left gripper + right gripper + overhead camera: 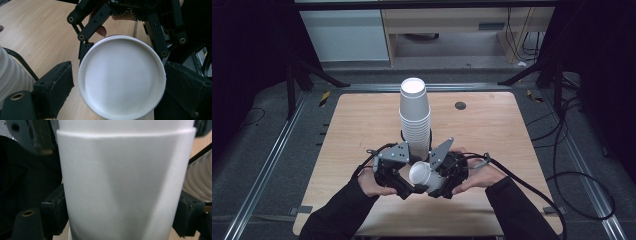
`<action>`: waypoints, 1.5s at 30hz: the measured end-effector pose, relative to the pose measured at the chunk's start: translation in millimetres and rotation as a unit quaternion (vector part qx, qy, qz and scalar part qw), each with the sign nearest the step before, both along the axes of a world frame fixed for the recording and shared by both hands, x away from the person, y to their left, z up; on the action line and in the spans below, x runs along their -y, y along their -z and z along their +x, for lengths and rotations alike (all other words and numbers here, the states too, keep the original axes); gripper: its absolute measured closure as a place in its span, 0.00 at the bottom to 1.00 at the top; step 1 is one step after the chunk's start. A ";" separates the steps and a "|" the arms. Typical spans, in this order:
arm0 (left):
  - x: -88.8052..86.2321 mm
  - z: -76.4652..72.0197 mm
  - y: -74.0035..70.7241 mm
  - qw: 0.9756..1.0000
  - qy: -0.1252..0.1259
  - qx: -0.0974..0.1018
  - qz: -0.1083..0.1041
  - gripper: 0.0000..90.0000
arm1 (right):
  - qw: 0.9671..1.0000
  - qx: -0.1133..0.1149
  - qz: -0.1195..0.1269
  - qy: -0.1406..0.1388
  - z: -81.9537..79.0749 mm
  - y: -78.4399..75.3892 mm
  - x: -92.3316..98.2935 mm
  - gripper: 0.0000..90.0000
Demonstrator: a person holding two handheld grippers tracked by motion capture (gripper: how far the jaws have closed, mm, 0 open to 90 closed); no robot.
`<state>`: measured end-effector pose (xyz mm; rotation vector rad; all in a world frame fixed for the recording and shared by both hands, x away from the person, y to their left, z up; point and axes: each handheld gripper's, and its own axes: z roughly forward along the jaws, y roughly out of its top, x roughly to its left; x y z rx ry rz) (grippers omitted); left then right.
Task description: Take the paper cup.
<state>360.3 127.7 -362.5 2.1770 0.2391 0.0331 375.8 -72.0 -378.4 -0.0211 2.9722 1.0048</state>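
Right gripper (pixel 432 187): jaws clamped on both sides of a single white cup (pixel 419 174), held above the near table, mouth tilted up and left.
Left gripper (pixel 408 191): jaws spread, one either side of the cup's base (pixel 122 78); contact cannot be told.
Table (pixel 492 130): pale wood, bare around the work.
Stack of cups (pixel 415 117): upside down, just behind the grippers.
Room: grey floor, metal rails, cables at right, pale cabinets beyond.
Hidden: the stack's foot, behind the grippers.
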 end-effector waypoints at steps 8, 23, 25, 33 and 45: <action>8.3 2.8 6.1 1.000 0.006 -0.006 0.013 0.15 | 1.000 -0.003 -0.001 -0.005 -1.5 1.1 -0.8 0.20; 14.8 3.9 12.1 0.999 0.014 -0.018 0.030 0.23 | 1.000 -0.008 0.001 0.000 -0.8 0.3 -0.6 0.20; 14.9 3.9 11.9 0.999 0.013 -0.019 0.032 0.23 | 1.000 -0.008 0.001 0.000 -0.7 0.4 -0.7 0.20; 13.6 4.7 11.1 0.999 0.013 -0.027 0.030 0.23 | 1.000 -0.019 0.004 0.001 0.6 0.3 -0.7 0.19; 12.0 5.6 11.6 0.998 0.017 -0.033 0.041 0.23 | 0.999 -0.034 0.008 0.007 1.6 -1.2 0.9 0.11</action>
